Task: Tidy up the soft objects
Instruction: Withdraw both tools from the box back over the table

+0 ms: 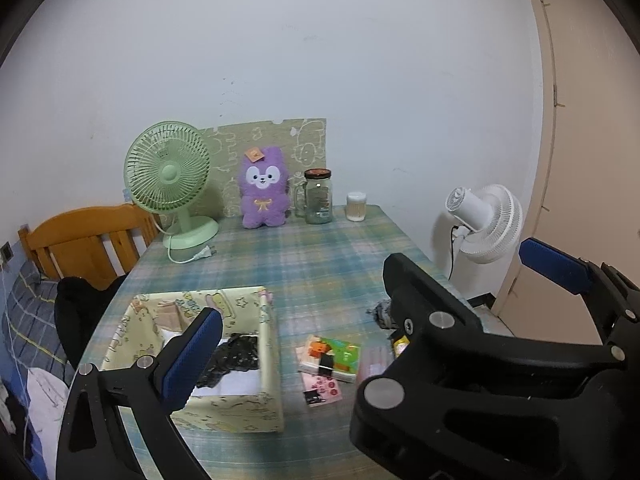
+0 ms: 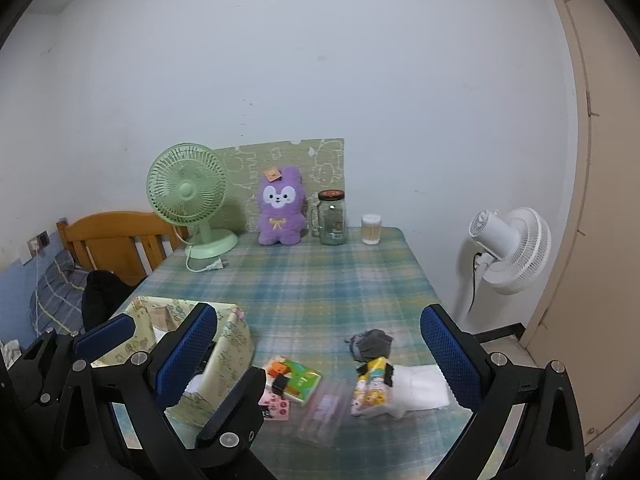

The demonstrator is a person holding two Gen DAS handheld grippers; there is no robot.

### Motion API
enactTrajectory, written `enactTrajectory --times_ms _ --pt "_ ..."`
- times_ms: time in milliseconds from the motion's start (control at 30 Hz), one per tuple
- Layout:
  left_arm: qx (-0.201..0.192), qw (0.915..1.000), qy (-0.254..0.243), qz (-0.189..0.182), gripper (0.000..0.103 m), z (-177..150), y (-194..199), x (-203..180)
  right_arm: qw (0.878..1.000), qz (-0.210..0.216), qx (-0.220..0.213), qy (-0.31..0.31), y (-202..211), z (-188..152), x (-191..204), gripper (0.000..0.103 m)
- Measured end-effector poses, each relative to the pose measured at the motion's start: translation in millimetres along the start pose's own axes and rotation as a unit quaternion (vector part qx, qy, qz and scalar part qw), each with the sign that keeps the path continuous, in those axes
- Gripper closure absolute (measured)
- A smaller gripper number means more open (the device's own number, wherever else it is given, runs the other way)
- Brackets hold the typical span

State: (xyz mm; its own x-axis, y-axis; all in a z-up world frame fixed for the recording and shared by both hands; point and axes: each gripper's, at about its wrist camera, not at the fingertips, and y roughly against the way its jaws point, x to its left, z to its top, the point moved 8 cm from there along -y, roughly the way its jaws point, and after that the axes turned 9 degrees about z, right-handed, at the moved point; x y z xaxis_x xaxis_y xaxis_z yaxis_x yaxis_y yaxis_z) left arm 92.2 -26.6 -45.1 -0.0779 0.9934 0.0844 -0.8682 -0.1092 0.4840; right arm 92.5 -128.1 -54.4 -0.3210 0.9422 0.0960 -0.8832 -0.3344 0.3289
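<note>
**Both Grippers Empty Above the Near Table Edge**

Over the near edge of the table [image 2: 340, 272], the left gripper [image 1: 400, 308] and right gripper [image 2: 320, 344] stand spread wide, holding nothing. The fabric box [image 1: 268, 344] sits at the near left corner with a black cloth [image 1: 236, 356] inside. Still loose along the near edge: a grey sock [image 2: 370, 342], a white cloth [image 2: 424, 392], tissue packs [image 2: 300, 376] and a clear pouch [image 2: 324, 408].

Risk, as judged: the loose items lie touching or overlapping. A grasp could drag a neighbour along or push it off the near edge. The soft box walls may fold under contact.
</note>
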Motion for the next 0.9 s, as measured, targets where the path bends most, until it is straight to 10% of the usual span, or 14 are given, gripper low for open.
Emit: enactTrajectory --times_ms 900 --pt "0.030 0.9995 0.002 -0.008 0.001 -54.9 -41.6 -63.2 0.998 -0.026 0.035 -0.044 -21.2 -70.1 -71.5 0.000"
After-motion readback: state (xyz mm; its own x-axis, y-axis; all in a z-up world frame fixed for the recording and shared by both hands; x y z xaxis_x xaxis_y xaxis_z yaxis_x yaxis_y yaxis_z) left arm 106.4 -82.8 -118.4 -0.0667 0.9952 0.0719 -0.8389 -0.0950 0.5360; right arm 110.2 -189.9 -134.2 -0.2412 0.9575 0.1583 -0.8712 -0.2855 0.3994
